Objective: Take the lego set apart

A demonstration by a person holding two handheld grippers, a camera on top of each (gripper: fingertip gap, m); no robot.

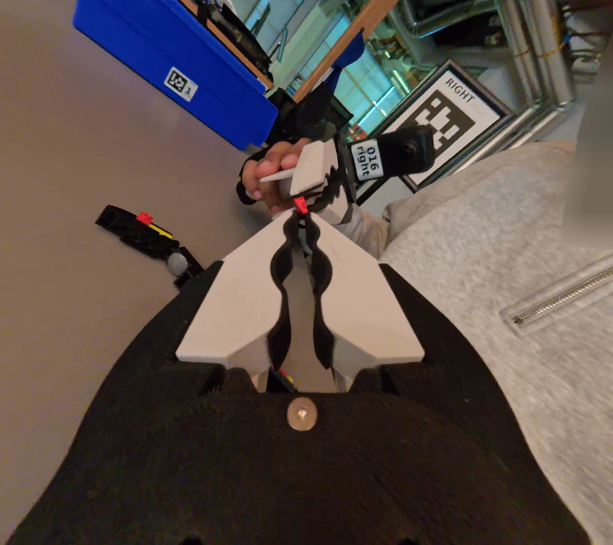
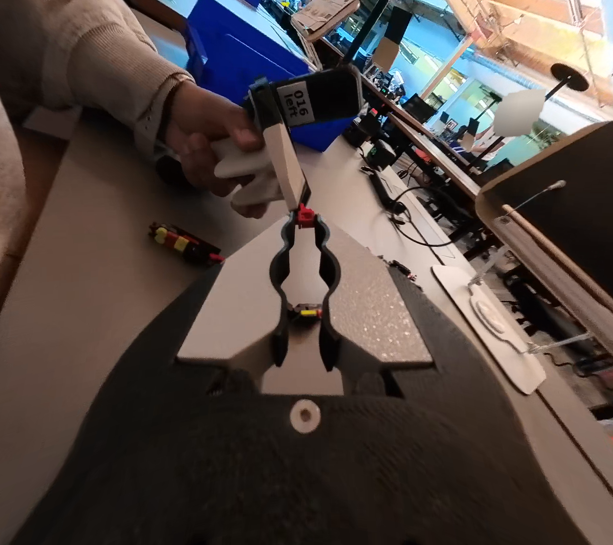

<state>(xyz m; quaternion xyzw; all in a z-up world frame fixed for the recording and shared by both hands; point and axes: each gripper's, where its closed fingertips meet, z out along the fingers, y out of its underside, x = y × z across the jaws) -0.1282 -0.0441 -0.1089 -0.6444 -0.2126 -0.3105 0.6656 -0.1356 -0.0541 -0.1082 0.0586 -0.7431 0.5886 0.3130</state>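
Note:
A small red lego piece (image 1: 300, 204) is held in the air between both grippers, tip to tip. My left gripper (image 1: 300, 216) is shut on it from below in its own view. My right gripper (image 2: 305, 224) is shut on the same red piece (image 2: 305, 218). The right gripper (image 1: 303, 197) shows in the left wrist view, and the left gripper (image 2: 298, 203) comes down from above in the right wrist view. The rest of the lego set (image 1: 142, 232), black with red and yellow parts, lies on the grey table (image 2: 99, 230) to the left (image 2: 182, 244). A smaller lego chunk (image 2: 306, 313) lies under my right fingers.
A blue bin (image 1: 166, 48) stands at the back of the table (image 2: 238, 55). A white pad (image 2: 481, 313) lies at the right edge, with cables (image 2: 414, 214) behind it. Small black bits (image 2: 401, 267) lie near my right finger. A person's grey sleeve (image 1: 497, 264) fills the right. Only a small space, under 4 cm, lies between the two pairs of fingers.

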